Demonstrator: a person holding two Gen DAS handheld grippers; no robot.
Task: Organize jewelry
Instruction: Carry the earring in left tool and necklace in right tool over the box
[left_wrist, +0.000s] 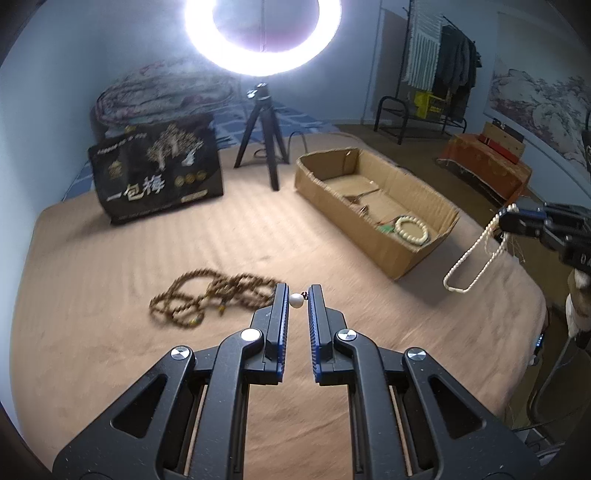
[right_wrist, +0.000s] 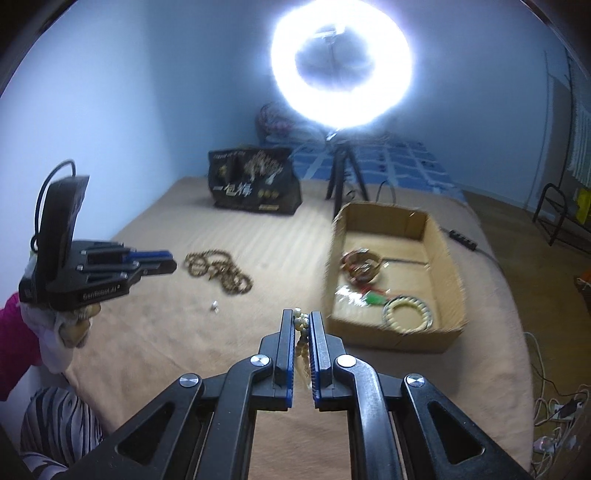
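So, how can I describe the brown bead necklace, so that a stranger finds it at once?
Start from the tan blanket that covers the bed, with the cardboard box on it. The brown bead necklace lies loose in a heap on the blanket, left of the box and in front of the black bag. Unlike the pale bracelet in the box, it is dark, long and tangled.

Right gripper (right_wrist: 303, 317) pinches a pale bead strand (right_wrist: 301, 323) above the tan bedcover (right_wrist: 184, 332), beside the cardboard box (right_wrist: 436, 236). Box holds a pale bracelet (right_wrist: 406, 314) and other tangled pieces. Left gripper (right_wrist: 162, 260) hovers near the brown beads (right_wrist: 218, 269).
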